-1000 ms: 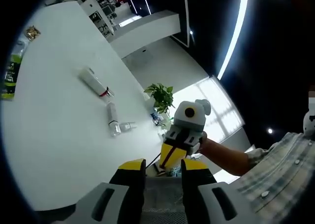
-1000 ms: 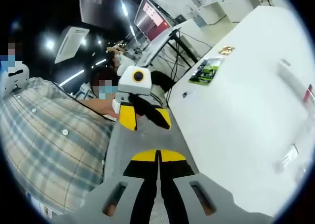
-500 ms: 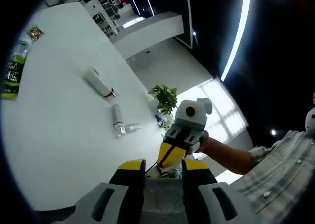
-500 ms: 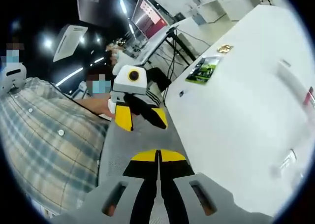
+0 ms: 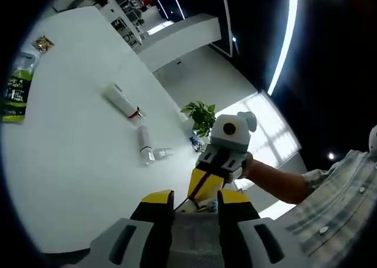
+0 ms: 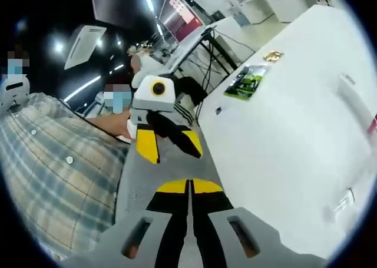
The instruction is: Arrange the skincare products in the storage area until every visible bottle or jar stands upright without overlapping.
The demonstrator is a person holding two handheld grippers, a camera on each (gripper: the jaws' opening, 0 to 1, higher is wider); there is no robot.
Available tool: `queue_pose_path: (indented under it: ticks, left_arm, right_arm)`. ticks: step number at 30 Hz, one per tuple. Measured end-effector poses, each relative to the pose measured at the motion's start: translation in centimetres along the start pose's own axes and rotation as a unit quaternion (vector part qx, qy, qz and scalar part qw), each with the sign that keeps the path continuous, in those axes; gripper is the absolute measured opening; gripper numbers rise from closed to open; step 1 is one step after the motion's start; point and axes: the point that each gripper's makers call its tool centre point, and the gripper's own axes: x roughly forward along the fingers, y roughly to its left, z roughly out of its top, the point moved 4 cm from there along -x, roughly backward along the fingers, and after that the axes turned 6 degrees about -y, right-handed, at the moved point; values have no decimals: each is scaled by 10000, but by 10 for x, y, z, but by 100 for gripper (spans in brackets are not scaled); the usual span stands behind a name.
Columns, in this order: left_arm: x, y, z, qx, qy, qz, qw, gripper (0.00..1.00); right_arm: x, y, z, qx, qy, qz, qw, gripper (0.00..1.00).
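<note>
Currently, two clear cylindrical plastic bottles (image 5: 135, 122) lie flat on the white table (image 5: 70, 162), at 11 o'clock from the parted left gripper (image 5: 196, 198); right gripper (image 6: 189, 187) jaws are closed, empty.

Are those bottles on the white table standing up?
No, the white tube and the clear bottle both lie flat on the table.

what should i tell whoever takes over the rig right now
Left claw: open, empty, held off the table edge.
Right claw: shut, empty, also off the table.
White tube and clear bottle lie on their sides on the white table; a small clear piece sits by the bottle.
Done: nothing stood up yet.
Left: stand each upright, apart.
</note>
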Motion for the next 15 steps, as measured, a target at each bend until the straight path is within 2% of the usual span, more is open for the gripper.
queue_pose_path:
  ticks: [15]
  left_arm:
    - [0,2,0,44,-10,81,10000,31]
  right_arm:
    - [2,0,-4,-24,21,-76,10000,3]
